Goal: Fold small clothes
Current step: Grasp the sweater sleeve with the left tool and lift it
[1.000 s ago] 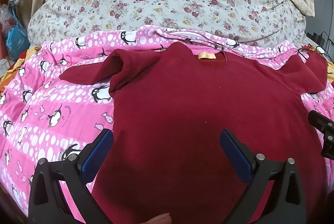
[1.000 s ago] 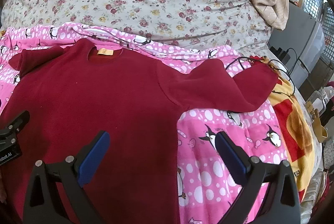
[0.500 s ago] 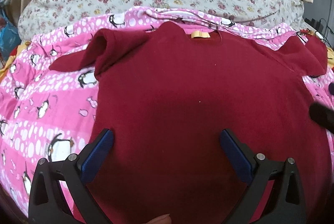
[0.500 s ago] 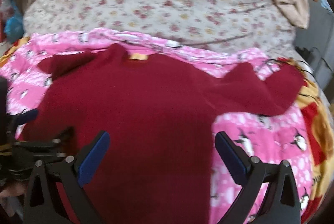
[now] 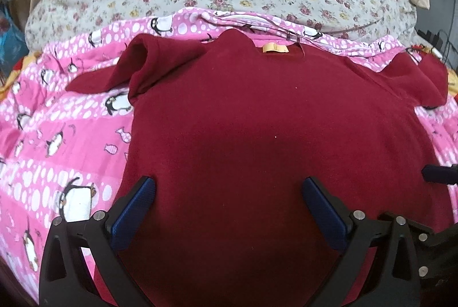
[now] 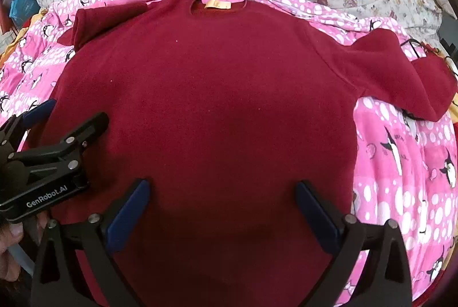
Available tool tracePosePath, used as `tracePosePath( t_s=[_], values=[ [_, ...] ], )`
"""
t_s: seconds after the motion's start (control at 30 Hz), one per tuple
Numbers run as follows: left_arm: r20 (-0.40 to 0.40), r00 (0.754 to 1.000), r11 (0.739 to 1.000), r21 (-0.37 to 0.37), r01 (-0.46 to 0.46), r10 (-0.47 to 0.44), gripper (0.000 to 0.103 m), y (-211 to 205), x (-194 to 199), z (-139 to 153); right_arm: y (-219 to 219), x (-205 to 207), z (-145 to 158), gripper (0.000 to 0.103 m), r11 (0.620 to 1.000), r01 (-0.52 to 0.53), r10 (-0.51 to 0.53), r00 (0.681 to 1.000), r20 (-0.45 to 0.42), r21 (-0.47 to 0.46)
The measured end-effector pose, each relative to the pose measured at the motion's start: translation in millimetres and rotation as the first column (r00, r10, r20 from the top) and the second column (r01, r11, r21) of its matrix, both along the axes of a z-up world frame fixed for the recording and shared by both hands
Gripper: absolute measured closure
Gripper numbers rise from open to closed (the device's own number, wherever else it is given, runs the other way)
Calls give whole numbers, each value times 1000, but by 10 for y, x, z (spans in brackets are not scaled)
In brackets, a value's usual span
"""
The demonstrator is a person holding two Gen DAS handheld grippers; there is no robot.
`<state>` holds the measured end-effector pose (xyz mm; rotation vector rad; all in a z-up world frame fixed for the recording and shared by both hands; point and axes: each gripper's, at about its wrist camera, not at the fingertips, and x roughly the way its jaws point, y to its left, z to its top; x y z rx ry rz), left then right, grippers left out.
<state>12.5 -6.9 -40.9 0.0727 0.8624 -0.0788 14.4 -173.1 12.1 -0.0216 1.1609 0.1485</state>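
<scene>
Both tongs have moved, seemingly lower, over the sweater.

sweater: matt, fuzzy maroon fleece cloth
blanket: soft printed pink cloth
left gripper: matt black plastic, blue pads

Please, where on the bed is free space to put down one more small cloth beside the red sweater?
Free patches of the pink penguin blanket lie left of the red sweater, below its crumpled sleeve, and right of it, below the other sleeve. The middle is covered; both open claws, left and right, hover there.
</scene>
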Motion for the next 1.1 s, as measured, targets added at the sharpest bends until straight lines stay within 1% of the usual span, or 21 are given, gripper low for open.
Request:
tracePosePath(
  t_s=[0.1,0.17,0.2,0.27,0.3,0.4,0.43,0.5,0.57,0.6,0.63,0.67,0.73,0.77,0.8,0.83,0.87,0.93,1.0,1.03,1.1],
  values=[
    [18,1000,999,38,8,-8,11,-46,-22,9,13,-22,10,0,1000,-12,12,1000,7,-9],
    [6,1000,999,31,19,-19,12,-35,-12,21,21,-30,5,1,999,-27,27,1000,2,-18],
    [-8,1000,1000,9,22,-22,12,-5,2,33,15,-27,7,0,1000,-28,28,1000,0,-14],
    [-60,998,997,-72,16,-20,12,121,85,90,8,15,48,0,1000,-19,19,1000,14,2],
    [-66,998,995,-96,12,-18,12,162,106,122,5,40,121,1,1000,-11,10,998,60,18],
    [-35,999,986,-165,-28,23,12,439,245,342,54,170,247,1,999,24,-31,988,154,49],
    [-30,999,980,-197,-43,38,12,565,327,408,114,252,232,1,998,24,-34,987,157,64],
    [-53,996,951,-299,-78,65,12,909,574,482,198,418,91,0,997,21,-32,991,129,81],
    [-102,989,914,-381,-142,111,12,1320,845,478,280,549,-126,0,998,21,-27,994,103,61],
    [-114,986,899,-406,-161,125,13,1504,959,466,351,564,-237,0,1000,10,-13,993,120,23],
    [-121,983,879,-442,-179,140,13,1758,1107,443,392,515,-259,0,1000,4,-3,983,181,-2],
    [-123,979,862,-465,-201,162,13,1991,1228,411,416,481,-260,0,1000,7,-5,981,196,-12],
    [-144,967,816,-519,-254,210,16,2494,1455,282,409,488,-264,0,1000,8,-7,981,194,-6],
    [-163,957,786,-547,-289,238,20,2757,1552,205,396,490,-281,0,1000,9,-10,981,193,5],
    [-191,941,751,-568,-337,278,20,3035,1641,110,383,494,-292,0,1000,9,-12,981,194,14],
    [-208,931,729,-578,-365,301,21,3193,1674,50,384,500,-291,0,1000,9,-12,980,197,15],
    [-220,919,699,-597,-393,328,22,3397,1736,-29,368,530,-301,0,1000,9,-12,980,198,14],
    [-228,910,670,-619,-409,345,22,3586,1821,-135,380,548,-304,0,1000,10,-10,980,199,1],
    [-235,914,628,-667,-400,331,22,3693,1925,-239,392,553,-311,0,1000,12,-10,980,199,-5],
    [-230,917,615,-685,-391,326,22,3702,1962,-264,405,557,-310,0,1000,12,-10,980,199,-9],
    [-224,924,610,-698,-374,309,22,3687,2070,-297,408,533,-304,0,1000,12,-9,980,199,-12]
  ],
)
